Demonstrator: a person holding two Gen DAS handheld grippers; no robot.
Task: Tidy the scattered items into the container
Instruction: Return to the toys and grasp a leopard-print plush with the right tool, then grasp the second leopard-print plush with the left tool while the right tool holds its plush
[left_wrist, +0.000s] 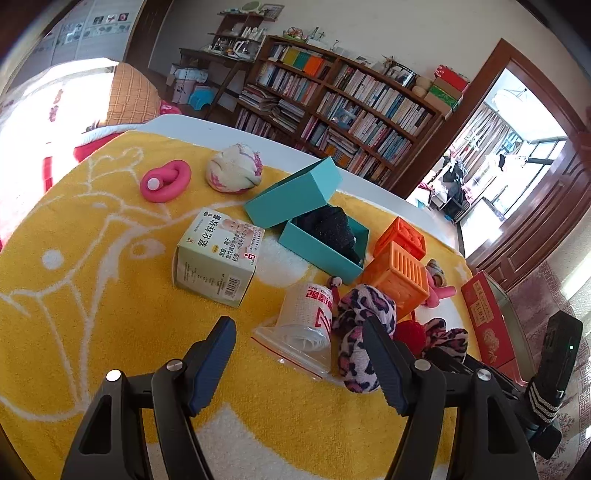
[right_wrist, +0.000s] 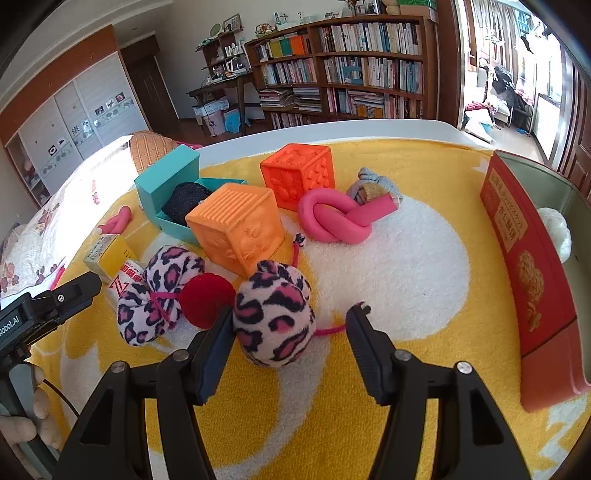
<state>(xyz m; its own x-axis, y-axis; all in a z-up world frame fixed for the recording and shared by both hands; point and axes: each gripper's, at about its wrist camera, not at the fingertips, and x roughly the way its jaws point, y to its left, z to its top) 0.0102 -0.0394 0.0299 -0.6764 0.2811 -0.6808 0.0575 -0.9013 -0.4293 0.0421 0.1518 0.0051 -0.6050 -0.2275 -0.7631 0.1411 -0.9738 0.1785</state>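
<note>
An open teal box (left_wrist: 325, 247) with a dark cloth inside sits mid-mat; it also shows in the right wrist view (right_wrist: 166, 192). My left gripper (left_wrist: 299, 332) is open just before a bagged white roll (left_wrist: 306, 317), beside a leopard-print plush (left_wrist: 364, 310). My right gripper (right_wrist: 291, 321) is open around the right lobe of that leopard plush (right_wrist: 273, 314), whose left lobe (right_wrist: 159, 295) lies beyond a red pad (right_wrist: 207, 299). Two orange cubes (right_wrist: 240, 225) (right_wrist: 299, 173), a pink knotted tube (right_wrist: 332, 218) and a grey sock bundle (right_wrist: 373, 188) lie behind.
A medicine carton (left_wrist: 218, 258), pink ring toy (left_wrist: 166, 181) and white-pink cloth ball (left_wrist: 234, 168) lie on the yellow mat (left_wrist: 92, 295). A red flat box (right_wrist: 528, 273) leans on a green bin (right_wrist: 576, 206) at the right edge. Bookshelves stand behind.
</note>
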